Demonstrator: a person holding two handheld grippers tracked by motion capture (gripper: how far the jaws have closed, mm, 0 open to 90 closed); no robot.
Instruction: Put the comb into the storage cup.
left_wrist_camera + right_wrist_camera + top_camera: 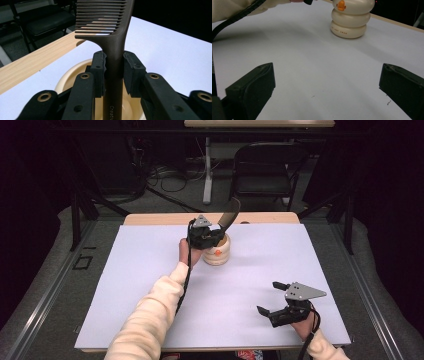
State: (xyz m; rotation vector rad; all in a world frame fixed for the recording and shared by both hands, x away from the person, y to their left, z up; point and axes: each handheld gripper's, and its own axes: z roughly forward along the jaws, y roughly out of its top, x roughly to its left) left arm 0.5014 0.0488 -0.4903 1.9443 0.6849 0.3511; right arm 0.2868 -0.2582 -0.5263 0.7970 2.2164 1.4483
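A cream ribbed holder [218,252] with an orange mark stands on the white sheet near the table's far middle. My left gripper [216,233] hovers right over its mouth, shut on the handle of a dark brown comb [229,215] whose toothed end sticks up and away. In the left gripper view the comb [113,47] is pinched between both pads above the holder's rim [65,76]. My right gripper [273,296] rests open near the front right of the sheet. In the right gripper view the holder [350,19] stands far ahead, beyond the wide-apart jaws.
A white sheet [125,285] covers most of the wooden table [150,218]. A black folding chair [262,167] and cables stand on the floor beyond the table's far edge. A cream sleeve [150,315] reaches across the sheet's left half.
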